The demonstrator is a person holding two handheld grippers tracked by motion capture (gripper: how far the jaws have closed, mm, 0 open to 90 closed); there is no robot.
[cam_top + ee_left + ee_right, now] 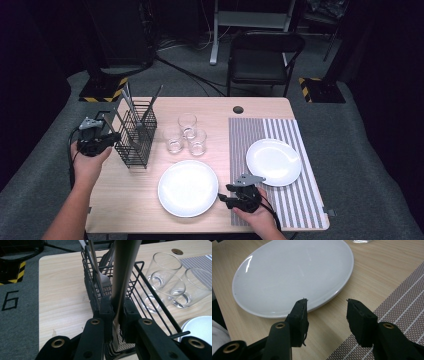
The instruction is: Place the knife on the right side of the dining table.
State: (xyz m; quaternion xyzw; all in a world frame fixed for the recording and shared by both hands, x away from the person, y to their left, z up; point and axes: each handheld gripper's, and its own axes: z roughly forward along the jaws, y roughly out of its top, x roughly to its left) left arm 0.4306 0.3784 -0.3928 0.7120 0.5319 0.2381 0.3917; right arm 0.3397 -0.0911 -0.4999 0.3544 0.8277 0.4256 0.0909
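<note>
Left claw [117, 312] grips a utensil handle [122, 277] in the rack [140, 285] | right claw [327, 315] open beside plate [287, 277] | lifting crooked may tip the rack onto the glasses [172, 282] beyond your claw.

This looks like a test room or lab, not a home. The walls are dark and the floor is grey carpet. Black cables [190, 75] run across it. Yellow and black warning stripes [107, 90] mark heavy stand feet near the table. A folding chair [262, 57] stands alone behind the small wooden table [125, 200]. A big number 6 [10, 300] is marked on the floor.
</note>
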